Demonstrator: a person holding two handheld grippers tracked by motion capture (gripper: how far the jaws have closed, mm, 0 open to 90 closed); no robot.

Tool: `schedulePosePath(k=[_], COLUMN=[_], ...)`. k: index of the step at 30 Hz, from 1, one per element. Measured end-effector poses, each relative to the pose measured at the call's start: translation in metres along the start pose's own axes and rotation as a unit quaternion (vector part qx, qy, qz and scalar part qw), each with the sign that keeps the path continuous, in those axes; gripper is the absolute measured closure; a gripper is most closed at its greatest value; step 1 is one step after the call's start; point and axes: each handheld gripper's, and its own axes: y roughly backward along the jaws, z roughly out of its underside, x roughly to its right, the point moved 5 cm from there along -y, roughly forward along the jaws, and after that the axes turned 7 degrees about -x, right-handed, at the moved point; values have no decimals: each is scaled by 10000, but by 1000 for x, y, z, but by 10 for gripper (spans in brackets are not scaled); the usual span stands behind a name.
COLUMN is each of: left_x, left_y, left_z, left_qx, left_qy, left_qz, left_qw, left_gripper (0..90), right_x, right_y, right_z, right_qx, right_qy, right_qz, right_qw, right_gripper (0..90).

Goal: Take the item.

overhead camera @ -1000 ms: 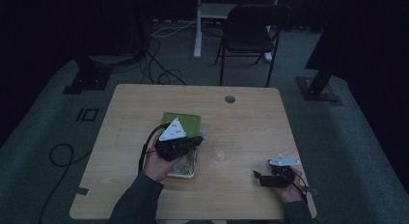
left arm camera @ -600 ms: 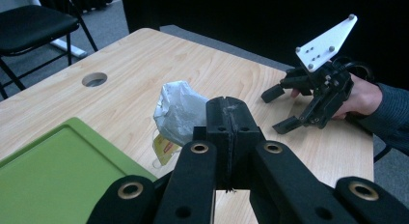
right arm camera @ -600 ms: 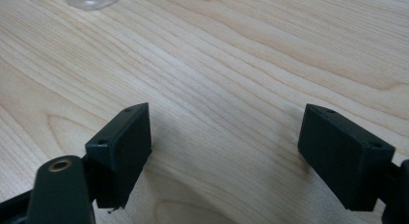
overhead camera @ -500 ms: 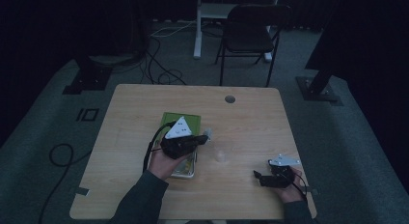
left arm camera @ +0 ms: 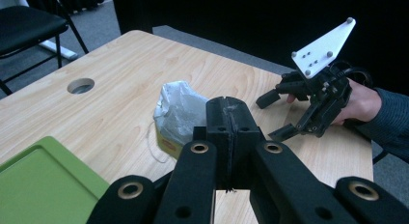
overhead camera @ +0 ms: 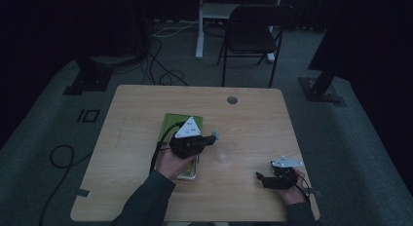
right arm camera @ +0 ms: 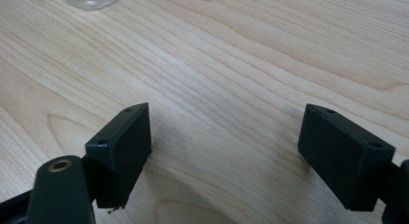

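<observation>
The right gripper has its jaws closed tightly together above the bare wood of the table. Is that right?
Not quite. The right gripper has its jaws wide apart, with nothing between them, above the bare wood of the table. The right gripper view shows it.

A small crumpled silver packet with a yellow and red lower edge is pinched upright above the bench, beside a clear plastic cup.

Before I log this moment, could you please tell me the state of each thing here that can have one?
Left tool: shut; whether it pinches the packet is unclear.
Right tool: open, nothing between its jaws.
Packet: crumpled, at the left tool's tip.
Cup: upright, looks empty.
Green tray: flat on the table, visible part bare.
Chair: unfolded, empty.
</observation>
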Motion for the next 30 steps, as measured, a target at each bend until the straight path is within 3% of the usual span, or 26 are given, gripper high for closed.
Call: schedulePosePath(k=[30], left_x=[5], left_y=[-40], left_z=[-9], left_qx=[-188], left_qy=[-33], left_qz=[218], left_qw=[9996], left_gripper=[900], right_x=[0], right_y=[0], right_z=[0], right_qx=[6], right_qy=[-3], right_qz=[1], right_qw=[10000], right_gripper=[189])
